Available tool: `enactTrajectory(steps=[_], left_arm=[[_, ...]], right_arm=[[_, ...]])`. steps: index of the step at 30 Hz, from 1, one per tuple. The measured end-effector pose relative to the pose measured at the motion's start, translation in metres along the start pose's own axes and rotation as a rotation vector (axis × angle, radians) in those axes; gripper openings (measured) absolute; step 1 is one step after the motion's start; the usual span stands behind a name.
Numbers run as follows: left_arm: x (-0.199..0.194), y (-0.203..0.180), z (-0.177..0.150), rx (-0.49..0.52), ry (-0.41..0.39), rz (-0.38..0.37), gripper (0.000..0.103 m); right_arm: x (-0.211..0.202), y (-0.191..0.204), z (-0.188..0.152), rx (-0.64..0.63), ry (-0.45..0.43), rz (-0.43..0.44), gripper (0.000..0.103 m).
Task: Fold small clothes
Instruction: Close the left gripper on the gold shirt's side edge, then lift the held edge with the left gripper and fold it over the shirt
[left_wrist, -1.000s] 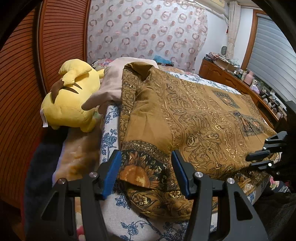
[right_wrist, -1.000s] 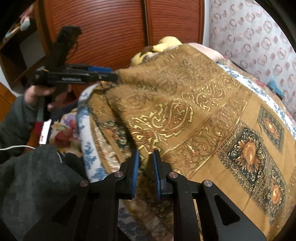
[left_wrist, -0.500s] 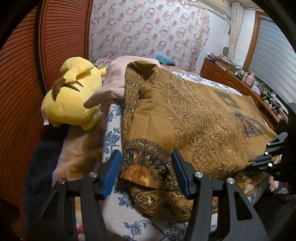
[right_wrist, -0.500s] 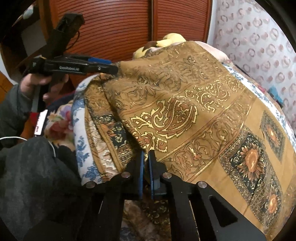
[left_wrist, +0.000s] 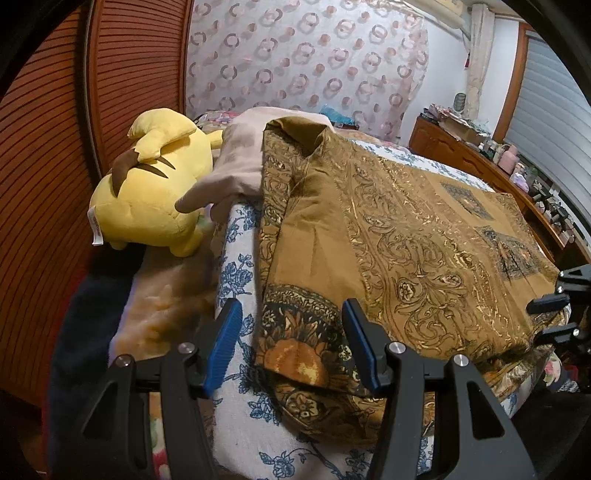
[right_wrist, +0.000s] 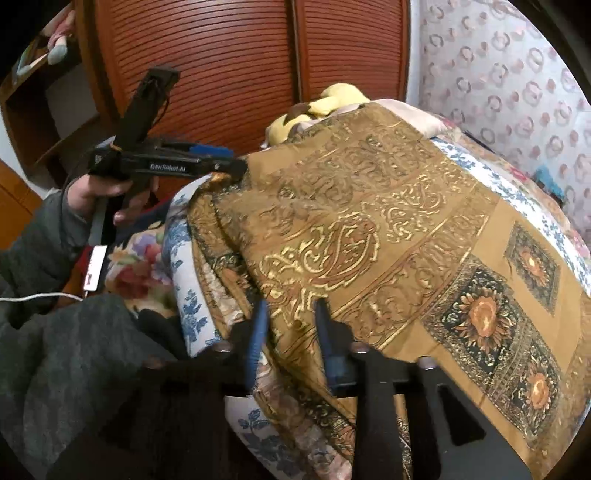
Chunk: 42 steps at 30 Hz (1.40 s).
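Brown shirt (left_wrist: 399, 236) with gold scrollwork and sunflower squares, white bedsheet (left_wrist: 240, 266) with blue flowers, yellow plush toy (left_wrist: 155, 195), black tongs with blue pads (left_wrist: 225, 343)

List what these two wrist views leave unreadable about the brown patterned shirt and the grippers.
- Right wrist view: right hand-held gripper is motion-blurred; whether its pads touch the brown patterned shirt is unclear.
- Left wrist view: the shirt's lower hem runs behind the left hand-held gripper.
- Left wrist view: dresser clutter is too small to identify.

Brown gold-patterned shirt (left_wrist: 388, 236), folded over, lies flat on bed, collar at far end, sleeve hem near.
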<state>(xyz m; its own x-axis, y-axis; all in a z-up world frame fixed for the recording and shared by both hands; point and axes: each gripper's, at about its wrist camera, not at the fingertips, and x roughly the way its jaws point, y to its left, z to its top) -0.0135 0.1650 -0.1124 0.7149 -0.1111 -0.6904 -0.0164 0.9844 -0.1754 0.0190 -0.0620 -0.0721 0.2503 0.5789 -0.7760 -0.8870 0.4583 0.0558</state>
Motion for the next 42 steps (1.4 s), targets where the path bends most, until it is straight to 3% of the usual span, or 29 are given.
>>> enactTrajectory(steps=[4,14,20,22,23,24,27,35,42], left_arm=[[0.005,0.003,-0.002,-0.002,0.017,0.012,0.055],[0.006,-0.001,-0.005,0.034,0.003,0.038,0.055],[0.005,-0.006,-0.006,0.061,-0.007,0.019,0.032],[0.006,-0.007,-0.005,0.067,-0.005,0.022,0.031],[0.006,-0.007,-0.005,0.068,-0.003,0.022,0.027],[0.006,-0.006,-0.004,0.063,0.0,0.011,0.016],[0.005,-0.009,-0.003,0.069,-0.001,-0.005,0.004],[-0.018,-0.025,0.009,0.078,-0.084,-0.043,0.001],[-0.027,-0.052,0.037,0.115,-0.144,-0.123,0.001]], right_arm=[[-0.007,-0.001,0.003,-0.004,-0.022,-0.035,0.038],[-0.016,-0.016,0.01,0.019,-0.054,-0.089,0.04],[-0.016,-0.024,0.01,0.034,-0.057,-0.115,0.041],[-0.017,-0.025,0.01,0.039,-0.058,-0.119,0.041],[-0.017,-0.026,0.01,0.041,-0.059,-0.121,0.041],[-0.018,-0.027,0.01,0.042,-0.06,-0.122,0.041],[-0.019,-0.028,0.009,0.048,-0.066,-0.124,0.042],[-0.028,-0.045,0.004,0.092,-0.086,-0.152,0.042],[-0.047,-0.072,-0.011,0.158,-0.113,-0.208,0.042]])
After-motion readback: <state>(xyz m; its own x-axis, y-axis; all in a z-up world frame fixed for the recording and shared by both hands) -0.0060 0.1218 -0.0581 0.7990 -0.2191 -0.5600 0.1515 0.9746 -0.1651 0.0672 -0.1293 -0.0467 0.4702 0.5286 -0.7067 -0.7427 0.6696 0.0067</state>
